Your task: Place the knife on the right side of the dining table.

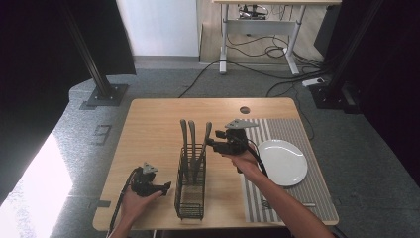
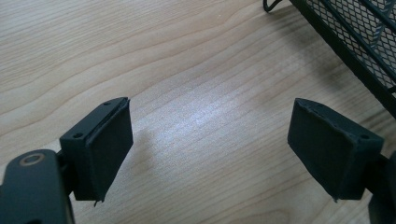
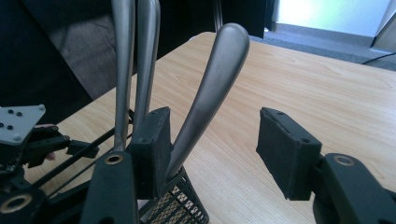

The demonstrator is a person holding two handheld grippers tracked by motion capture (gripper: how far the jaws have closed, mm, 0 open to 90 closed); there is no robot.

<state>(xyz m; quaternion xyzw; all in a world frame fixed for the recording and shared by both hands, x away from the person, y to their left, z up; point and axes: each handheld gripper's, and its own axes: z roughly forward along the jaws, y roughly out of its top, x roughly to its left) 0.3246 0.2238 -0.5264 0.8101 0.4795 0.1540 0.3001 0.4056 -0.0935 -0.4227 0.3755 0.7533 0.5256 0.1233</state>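
Right gripper view has the right gripper (image 3: 212, 154) spread wide around the nearest utensil handle (image 3: 212, 84), a grey metal one leaning out of the black mesh caddy (image 3: 175, 205). The handle lies against the left pad and well clear of the other, so nothing is gripped yet. If the jaws close like this, I'd expect the slanted, smooth handle to slide or pivot instead of seating squarely, and a pull at that angle could drag the light caddy or tip it. The two taller handles (image 3: 135, 60) stand just behind, close enough for the left jaw to knock or catch them.

From the high view, the left gripper (image 1: 166, 186) rests low on the wooden table (image 1: 148, 129) just beside the caddy's near end, jaws wide and holding nothing, so the caddy isn't braced. A white plate (image 1: 282, 161) sits on a striped placemat (image 1: 292, 131) to the right of the working hand, with no obstacle between them.
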